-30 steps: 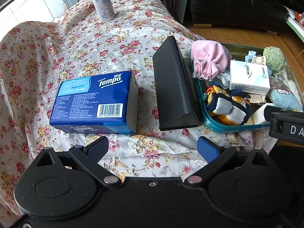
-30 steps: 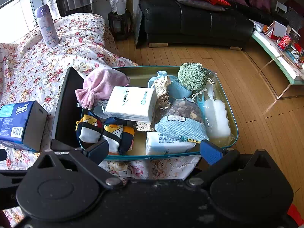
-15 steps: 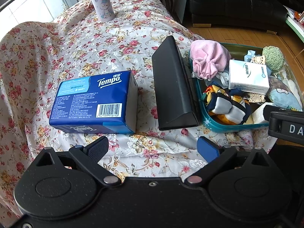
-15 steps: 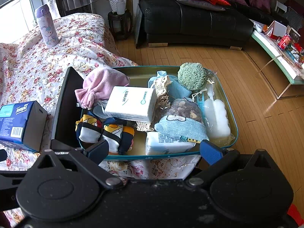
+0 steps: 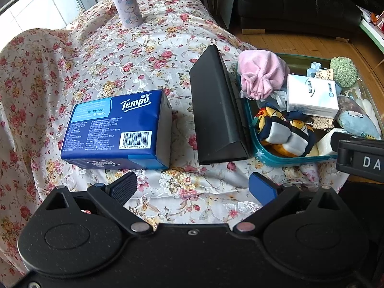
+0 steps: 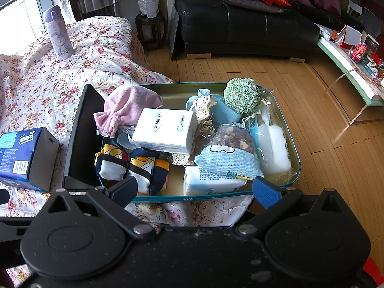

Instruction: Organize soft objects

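Nearest, both tools hang empty with their fingers spread wide: the left tool (image 5: 192, 187) over the flowered cloth (image 5: 120, 60) that covers the surface, the right tool (image 6: 194, 190) just short of the near rim of the teal tray (image 6: 294, 148).

Just beyond the left tool a blue tissue pack (image 5: 115, 129) lies flat on the cloth, apart from the tray, with a black wedge-shaped case (image 5: 213, 105) between the two. Inside the tray the soft things are heaped together: a patterned cloth bundle (image 6: 130, 165) and a wrapped tissue packet (image 6: 208, 181) at the near edge, a light blue knit pouch (image 6: 225, 162) and a white tissue pack (image 6: 165, 130) on top of the pile in the middle, a pink cloth (image 6: 127, 110) at the left wall, and a green fuzzy ball (image 6: 242, 94) at the far right. Farther back a lilac bottle (image 5: 124, 2) stands upright on the cloth.

Whether the tray is being filled or emptied cannot be told from this. Any grip here would go best, I judge, by pinching a pack across its short sides, squarely and low, since soft wrapping squashes and slips; loose cloth wants a deep bite into a fold, lifted straight up so neighbours do not drag along.
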Action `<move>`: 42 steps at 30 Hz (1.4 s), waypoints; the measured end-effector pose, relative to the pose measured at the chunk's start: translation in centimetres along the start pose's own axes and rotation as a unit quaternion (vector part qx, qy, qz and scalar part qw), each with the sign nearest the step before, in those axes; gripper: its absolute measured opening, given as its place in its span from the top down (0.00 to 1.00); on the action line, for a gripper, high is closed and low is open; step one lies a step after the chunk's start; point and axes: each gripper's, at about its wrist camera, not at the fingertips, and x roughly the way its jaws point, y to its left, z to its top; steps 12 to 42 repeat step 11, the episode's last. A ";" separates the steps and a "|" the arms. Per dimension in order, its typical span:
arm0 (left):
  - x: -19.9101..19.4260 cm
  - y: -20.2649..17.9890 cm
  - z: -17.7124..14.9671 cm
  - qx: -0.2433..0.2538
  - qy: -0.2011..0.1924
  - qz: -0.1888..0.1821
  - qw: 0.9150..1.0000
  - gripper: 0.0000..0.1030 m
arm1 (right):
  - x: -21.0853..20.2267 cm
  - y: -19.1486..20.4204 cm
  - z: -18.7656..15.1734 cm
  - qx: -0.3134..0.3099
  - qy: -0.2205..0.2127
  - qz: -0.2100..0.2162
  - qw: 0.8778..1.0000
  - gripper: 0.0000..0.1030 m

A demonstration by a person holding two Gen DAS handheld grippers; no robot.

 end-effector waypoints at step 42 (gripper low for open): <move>-0.2 0.0 0.1 0.003 -0.001 -0.002 1.000 0.06 | 0.0 0.0 0.0 0.001 0.001 0.000 1.000 0.00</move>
